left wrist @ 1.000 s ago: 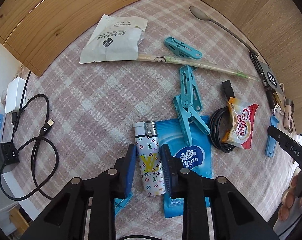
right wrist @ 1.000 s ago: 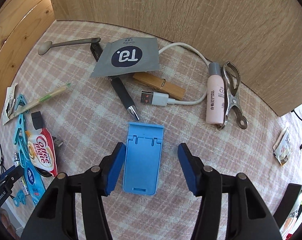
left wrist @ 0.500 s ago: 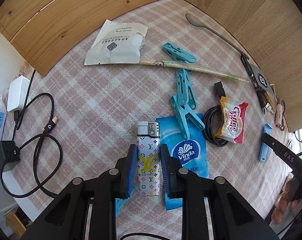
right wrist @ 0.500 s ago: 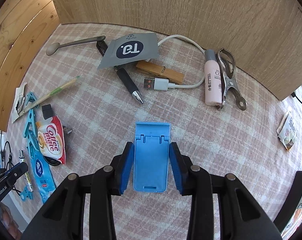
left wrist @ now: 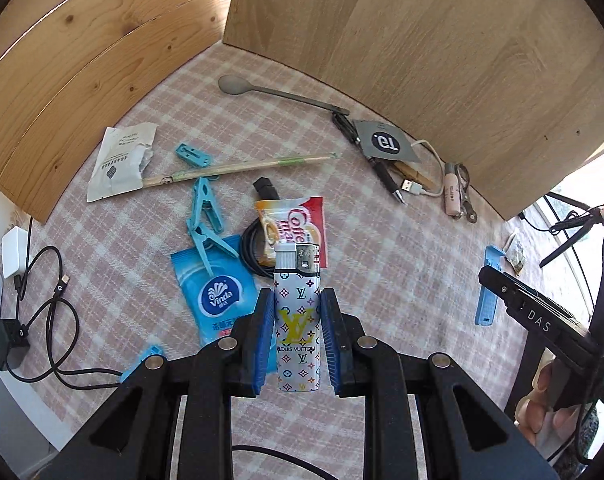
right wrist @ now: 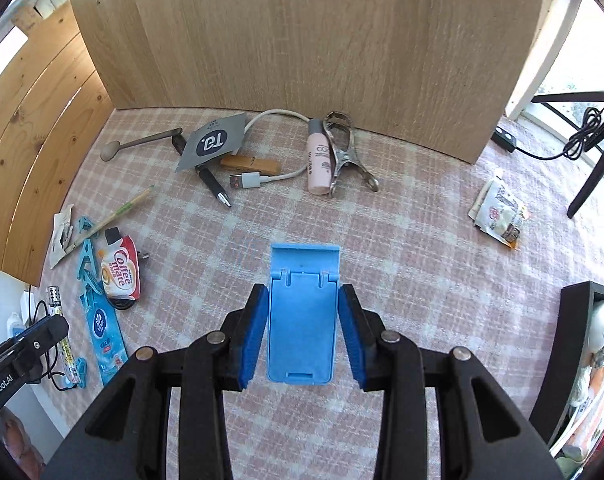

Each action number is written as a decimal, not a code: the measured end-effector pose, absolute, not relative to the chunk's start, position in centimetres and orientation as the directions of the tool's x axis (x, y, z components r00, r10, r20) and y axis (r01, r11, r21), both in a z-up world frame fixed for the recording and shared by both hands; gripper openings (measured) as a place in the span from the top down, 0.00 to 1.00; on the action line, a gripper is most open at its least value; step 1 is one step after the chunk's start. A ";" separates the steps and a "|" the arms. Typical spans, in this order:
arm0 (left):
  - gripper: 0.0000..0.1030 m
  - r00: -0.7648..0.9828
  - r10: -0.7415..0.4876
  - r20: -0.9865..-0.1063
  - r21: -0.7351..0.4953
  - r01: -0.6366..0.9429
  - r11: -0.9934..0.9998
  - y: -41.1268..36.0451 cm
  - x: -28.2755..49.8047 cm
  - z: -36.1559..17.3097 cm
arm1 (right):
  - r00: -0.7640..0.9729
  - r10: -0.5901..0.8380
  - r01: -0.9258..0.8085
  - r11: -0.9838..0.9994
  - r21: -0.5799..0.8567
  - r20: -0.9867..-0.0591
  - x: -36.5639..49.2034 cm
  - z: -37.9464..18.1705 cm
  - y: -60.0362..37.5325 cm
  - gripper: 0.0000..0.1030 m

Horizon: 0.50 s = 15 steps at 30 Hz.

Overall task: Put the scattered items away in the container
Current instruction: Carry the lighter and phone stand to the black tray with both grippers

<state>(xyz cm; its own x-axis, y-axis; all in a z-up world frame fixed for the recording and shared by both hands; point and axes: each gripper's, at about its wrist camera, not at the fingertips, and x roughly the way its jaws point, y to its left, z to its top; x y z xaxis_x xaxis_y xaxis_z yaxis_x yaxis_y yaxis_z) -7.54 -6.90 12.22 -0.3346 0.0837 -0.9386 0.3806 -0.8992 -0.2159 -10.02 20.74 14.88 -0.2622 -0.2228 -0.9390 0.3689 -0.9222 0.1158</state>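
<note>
Blue pads of the left gripper (left wrist: 296, 336) clamp a white lighter (left wrist: 298, 316), lifted above the checked cloth (left wrist: 401, 264) near the tissue pack (left wrist: 218, 292). The right gripper (right wrist: 302, 336) pinches a blue stand (right wrist: 302, 316) by its sides, clear of the cloth.

White lighter (left wrist: 298, 320) with the colourful monogram print is up off the worktop, pinched on both sides, metal cap end pointing away. Blue plastic phone stand (right wrist: 302, 316) is folded flat, same deal: lifted, clamped by its long edges, hinged end pointing forward.
</note>
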 end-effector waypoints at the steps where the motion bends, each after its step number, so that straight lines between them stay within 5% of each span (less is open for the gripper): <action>1: 0.79 -0.340 0.091 -0.936 -0.218 0.356 -0.909 -5.8 -8.4 12.1 | -0.274 -0.225 0.350 -0.929 0.121 -0.935 -11.2 15.0 21.9 0.66; 15: 0.79 -0.330 0.281 -0.901 -0.291 -0.019 -0.956 13.9 -10.6 14.8 | -0.403 -0.096 0.027 -0.995 0.093 -0.910 -9.5 18.9 42.0 0.66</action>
